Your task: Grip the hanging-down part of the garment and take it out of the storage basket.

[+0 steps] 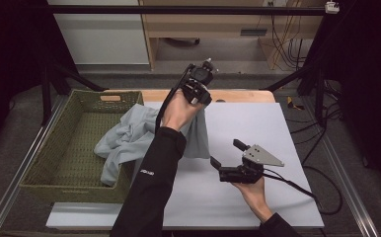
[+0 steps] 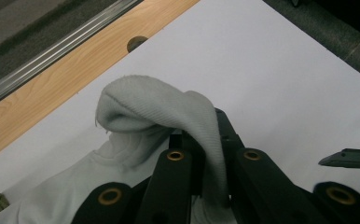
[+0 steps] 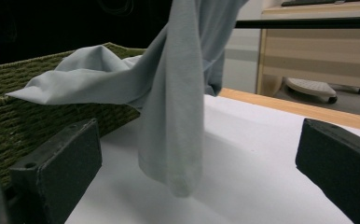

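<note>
A pale grey garment hangs half out of a green woven basket onto the white mat. My left gripper is raised above the mat's far edge and is shut on a ribbed fold of the garment, which bulges past its jaw tips. The rest of the garment drapes down from there. My right gripper is held low over the middle of the mat, open, jaws wide apart. In the right gripper view the hanging end of the garment dangles ahead of the jaws, apart from them.
The basket's wall stands along the mat's left side. A strip of wooden tabletop with a hole runs behind the mat. Metal rails flank the table, and cables lie on the floor to the right.
</note>
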The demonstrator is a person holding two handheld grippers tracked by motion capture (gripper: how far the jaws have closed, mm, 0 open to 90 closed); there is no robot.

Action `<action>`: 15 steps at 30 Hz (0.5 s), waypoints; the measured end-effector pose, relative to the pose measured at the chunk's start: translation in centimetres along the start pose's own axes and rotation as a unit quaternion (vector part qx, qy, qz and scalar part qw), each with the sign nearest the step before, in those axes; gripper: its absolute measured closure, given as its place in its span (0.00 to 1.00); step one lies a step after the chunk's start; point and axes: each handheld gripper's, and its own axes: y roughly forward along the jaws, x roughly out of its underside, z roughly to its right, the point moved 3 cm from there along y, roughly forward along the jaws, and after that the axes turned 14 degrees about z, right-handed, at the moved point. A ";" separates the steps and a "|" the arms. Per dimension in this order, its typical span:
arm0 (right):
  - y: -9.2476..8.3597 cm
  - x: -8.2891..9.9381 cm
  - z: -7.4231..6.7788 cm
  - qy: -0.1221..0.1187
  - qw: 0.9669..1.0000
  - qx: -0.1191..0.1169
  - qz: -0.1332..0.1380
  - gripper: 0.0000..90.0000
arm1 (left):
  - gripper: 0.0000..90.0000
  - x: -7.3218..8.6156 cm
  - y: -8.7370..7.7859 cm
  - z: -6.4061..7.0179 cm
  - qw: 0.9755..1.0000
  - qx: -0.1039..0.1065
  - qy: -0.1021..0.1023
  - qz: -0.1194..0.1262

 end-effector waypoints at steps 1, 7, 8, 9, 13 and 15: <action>0.3 0.0 -0.2 0.002 1.000 -0.003 -0.003 0.01 | 0.96 0.0 -0.1 -0.1 1.000 -0.002 -0.001 0.001; 2.6 0.0 -0.9 -0.009 1.000 -0.011 -0.009 0.01 | 0.96 0.1 -0.3 -0.2 1.000 -0.001 0.001 0.001; 3.1 0.0 -1.3 0.001 1.000 -0.006 -0.010 0.01 | 0.96 0.1 -0.4 -0.2 1.000 -0.001 0.001 0.002; 3.4 0.0 -1.4 0.007 1.000 -0.008 -0.009 0.01 | 0.96 0.1 -0.4 -0.2 1.000 -0.001 0.000 0.002; 4.7 0.3 -1.5 -0.010 1.000 -0.010 -0.014 0.01 | 0.96 0.1 -0.5 -0.1 1.000 -0.001 -0.001 0.004; 5.4 0.3 -1.9 0.009 1.000 -0.006 -0.011 0.01 | 0.96 0.1 -0.5 -0.1 1.000 -0.002 0.004 -0.001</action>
